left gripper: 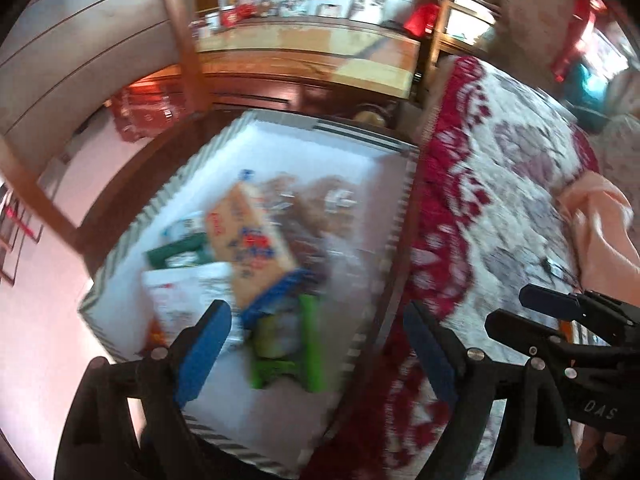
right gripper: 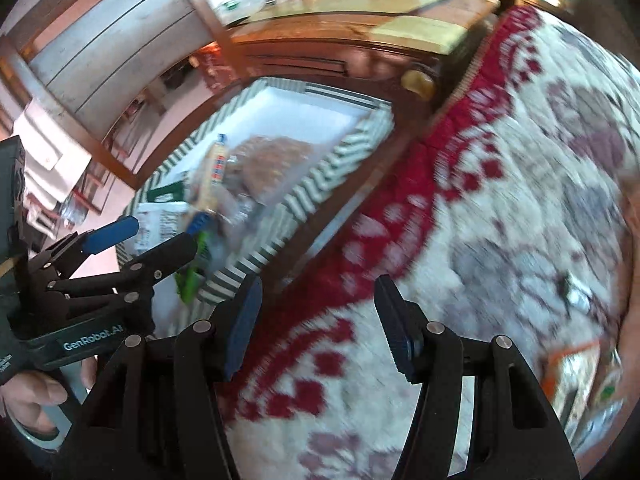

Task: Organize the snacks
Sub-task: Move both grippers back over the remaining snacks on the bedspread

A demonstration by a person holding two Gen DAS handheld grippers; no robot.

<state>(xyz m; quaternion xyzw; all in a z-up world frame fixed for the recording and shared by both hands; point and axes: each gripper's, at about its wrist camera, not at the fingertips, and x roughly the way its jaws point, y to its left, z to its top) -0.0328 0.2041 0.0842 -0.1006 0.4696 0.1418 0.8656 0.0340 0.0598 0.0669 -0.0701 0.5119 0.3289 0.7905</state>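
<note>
Since the left wrist view looks almost straight down into the striped box [left gripper: 400, 216], it gives the best count of what is already put away: an orange cracker packet [left gripper: 248, 240] lies across the middle, a clear bag of brown baked pieces [left gripper: 316, 204] sits behind it, a green-edged packet [left gripper: 284, 344] lies nearest the camera, and a white pouch [left gripper: 180, 292] and a dark green packet [left gripper: 176, 252] fill the left side. The left tongs [left gripper: 320, 344] hang over the near end of that box with their blue pads spread wide and nothing between them. At the right edge the right tongs [left gripper: 532, 316] reach in over the patterned blanket [left gripper: 500, 184], and a peach cloth [left gripper: 600, 220] lies on it. Motion blur hides the print on the packets

In the right wrist view, the right tongs [right gripper: 316, 320] are partly spread above the red and white blanket [right gripper: 460, 200], empty. The box [right gripper: 320, 168] sits up and to the left, apart from them, on a dark wooden surface beside the bed, with the same snacks heaped in its near half and its far half bare. The left tongs [right gripper: 156, 236] show over the box's near corner, held by a hand [right gripper: 36, 400]. At the lower right edge an orange-bordered packet [right gripper: 572, 376] lies on the blanket, with more wrappers just beside it that are too blurred to name

By my reading, the job is well along but unfinished: several snacks are boxed, at least one packet waits on the bed, and both tongs are free to fetch it
</note>
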